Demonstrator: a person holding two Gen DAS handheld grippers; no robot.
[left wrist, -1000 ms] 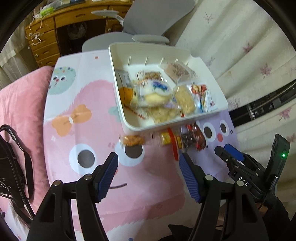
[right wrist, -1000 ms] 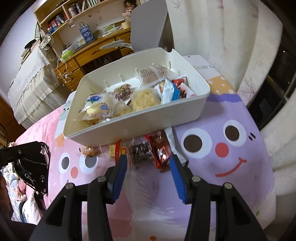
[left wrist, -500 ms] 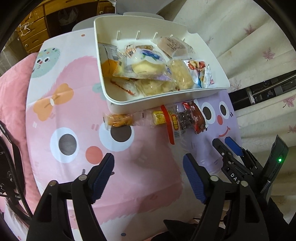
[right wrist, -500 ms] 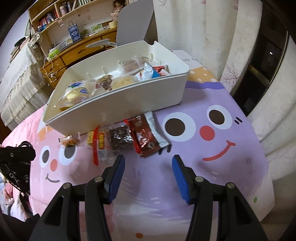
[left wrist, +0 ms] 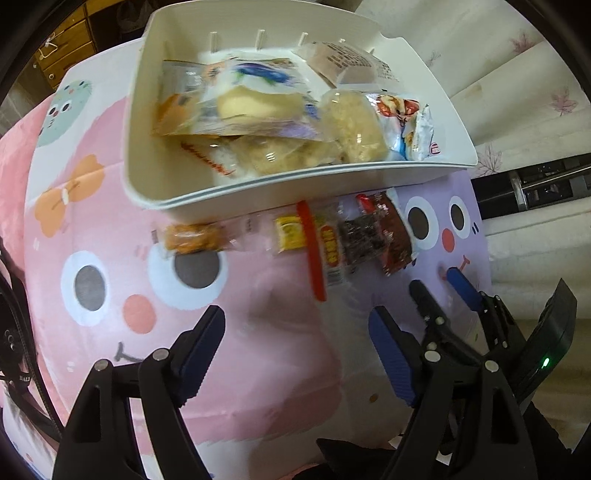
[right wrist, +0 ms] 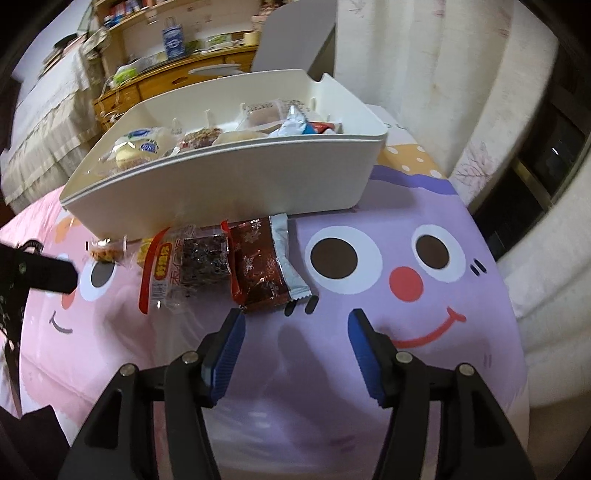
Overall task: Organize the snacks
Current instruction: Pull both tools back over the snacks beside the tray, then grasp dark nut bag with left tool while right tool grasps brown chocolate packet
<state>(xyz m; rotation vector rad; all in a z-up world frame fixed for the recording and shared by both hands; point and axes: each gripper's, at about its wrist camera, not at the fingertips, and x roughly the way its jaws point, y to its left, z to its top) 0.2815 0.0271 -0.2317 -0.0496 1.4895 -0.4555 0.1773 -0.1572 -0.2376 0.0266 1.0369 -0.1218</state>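
Observation:
A white bin (left wrist: 295, 188) holds several wrapped snacks. In front of it on the cartoon cloth lie an orange snack (left wrist: 192, 238), a clear packet with a red strip (left wrist: 314, 243), a dark cake in clear wrap (left wrist: 358, 236) and a red-brown foil packet (left wrist: 391, 232). My left gripper (left wrist: 297, 321) hovers just short of the red-strip packet, its jaws opening with nothing between them. My right gripper (right wrist: 295, 319) is just short of the foil packet (right wrist: 258, 266), also opening and empty. The right gripper (left wrist: 436, 280) also shows in the left wrist view.
The bin wall (right wrist: 236, 184) stands right behind the loose snacks. A black bag strap (left wrist: 22, 350) lies at the left edge. A curtain (right wrist: 424, 92) hangs past the table's right side. A wooden desk (right wrist: 166, 81) and a grey chair (right wrist: 295, 33) stand behind.
Both grippers have come down closer to the loose snacks in front of the bin, and both pairs of jaws have widened. The snacks have not moved.

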